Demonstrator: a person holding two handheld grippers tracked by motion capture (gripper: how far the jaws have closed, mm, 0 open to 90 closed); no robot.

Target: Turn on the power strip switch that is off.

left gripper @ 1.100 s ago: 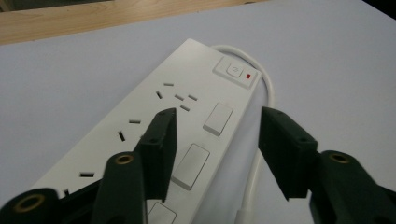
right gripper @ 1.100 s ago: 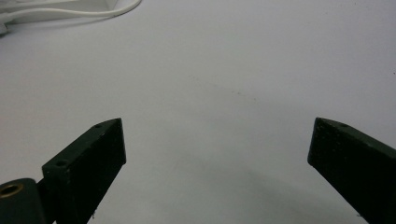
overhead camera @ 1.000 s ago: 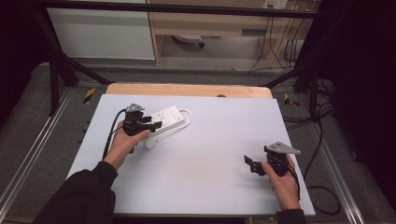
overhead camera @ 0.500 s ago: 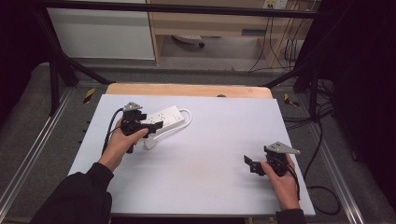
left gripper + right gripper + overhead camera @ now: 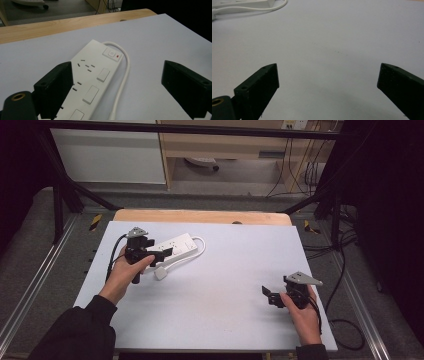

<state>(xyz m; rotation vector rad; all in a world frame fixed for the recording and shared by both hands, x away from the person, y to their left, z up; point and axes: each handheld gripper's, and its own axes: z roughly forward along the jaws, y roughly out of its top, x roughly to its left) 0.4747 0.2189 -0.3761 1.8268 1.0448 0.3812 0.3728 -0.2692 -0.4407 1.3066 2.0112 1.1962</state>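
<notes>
now l tool (image 5: 117, 87) wide open, empty

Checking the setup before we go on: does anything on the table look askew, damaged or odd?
Nothing stands out. The white power strip lies flat on the table, angled to its edges, its cable looped alongside to the plug. No damage shows.

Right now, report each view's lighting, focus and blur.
High view: even light on the table, dark surroundings, mildly soft. Left gripper view: power strip sharp, the near jaws of the left gripper blurred. Right gripper view: flat, dim light; soft shadow under the right gripper.
</notes>
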